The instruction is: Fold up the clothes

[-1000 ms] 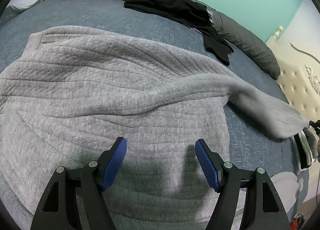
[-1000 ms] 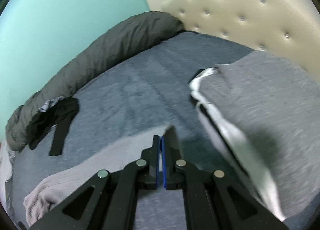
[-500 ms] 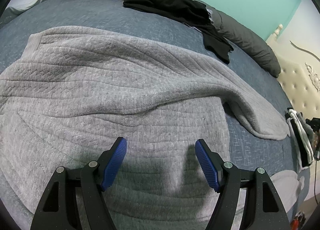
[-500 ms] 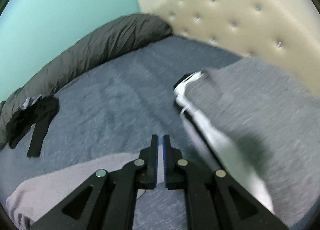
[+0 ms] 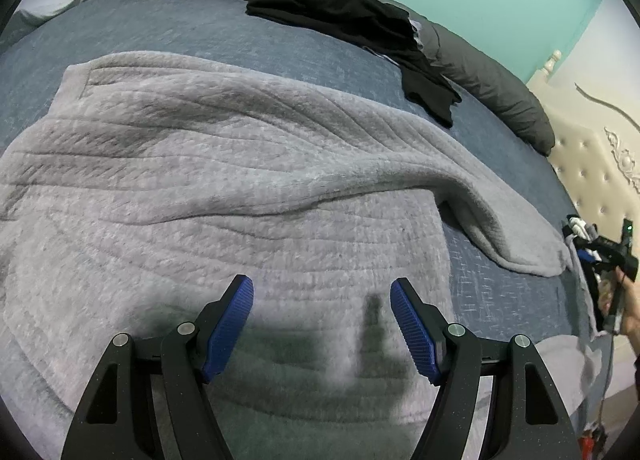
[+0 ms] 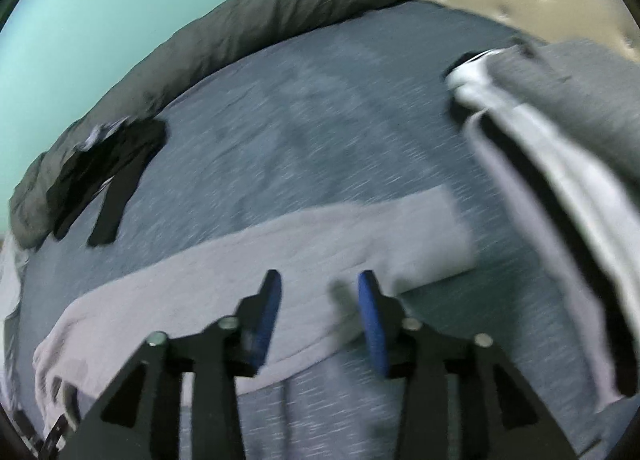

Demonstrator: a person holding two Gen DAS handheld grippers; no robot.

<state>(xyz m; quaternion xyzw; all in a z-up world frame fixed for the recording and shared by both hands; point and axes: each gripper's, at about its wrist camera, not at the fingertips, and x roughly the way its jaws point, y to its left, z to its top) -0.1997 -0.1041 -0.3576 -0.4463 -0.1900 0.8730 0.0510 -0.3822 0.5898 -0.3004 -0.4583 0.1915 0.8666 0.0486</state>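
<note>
A light grey knit sweater point(image 5: 224, 188) lies spread on the blue-grey bed point(image 5: 208, 36). One sleeve point(image 5: 516, 232) stretches flat to the right; it also shows in the right wrist view point(image 6: 304, 248). My left gripper point(image 5: 322, 300) is open and empty, hovering low over the sweater's body. My right gripper point(image 6: 318, 296) is open and empty just above the sleeve, its fingers point(image 6: 370, 312) apart. The right gripper also shows at the right edge of the left wrist view point(image 5: 608, 256).
A black garment point(image 5: 360, 24) and a dark grey duvet point(image 5: 492, 76) lie along the far side by the teal wall. A stack of folded clothes point(image 6: 560, 148) sits near the tufted cream headboard point(image 5: 592, 156).
My right gripper has opened and let go of the sleeve, which now lies flat on the bed. The right view has swung and blurred. The left gripper has not moved.
</note>
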